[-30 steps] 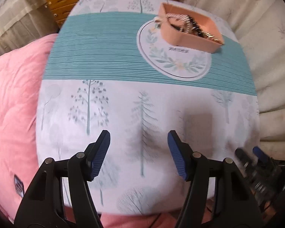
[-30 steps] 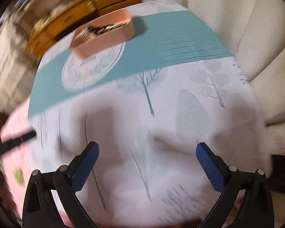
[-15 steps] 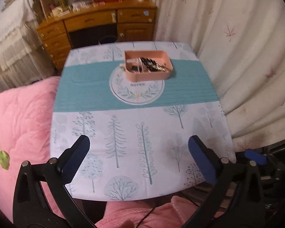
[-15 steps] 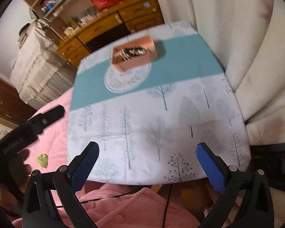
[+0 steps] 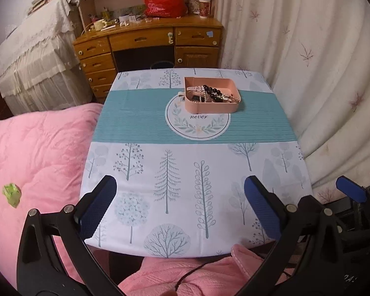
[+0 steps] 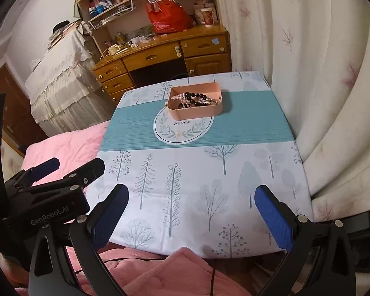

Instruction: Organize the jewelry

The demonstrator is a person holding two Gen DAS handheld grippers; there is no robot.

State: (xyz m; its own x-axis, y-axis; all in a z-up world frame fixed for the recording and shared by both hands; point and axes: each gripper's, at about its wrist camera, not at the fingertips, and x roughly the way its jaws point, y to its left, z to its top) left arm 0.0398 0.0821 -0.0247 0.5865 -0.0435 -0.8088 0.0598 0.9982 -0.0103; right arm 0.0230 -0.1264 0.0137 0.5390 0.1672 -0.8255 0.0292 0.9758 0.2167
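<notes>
Both grippers—left gripper [image 5: 180, 206], right gripper [image 6: 191, 212]—hover spread wide above the table's [image 5: 160, 113] near edge.

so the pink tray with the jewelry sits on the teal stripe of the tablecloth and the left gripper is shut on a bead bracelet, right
Not quite. The pink tray does sit on the teal stripe of the tablecloth, but the left gripper is open and holds nothing. The left wrist view shows its fingers spread wide over the near edge of the table, and the bead bracelet lies in the tray.

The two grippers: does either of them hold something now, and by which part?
Nothing is held. The left gripper and the right gripper are both open and empty, above the near edge of the table, far from the pink tray.
</notes>
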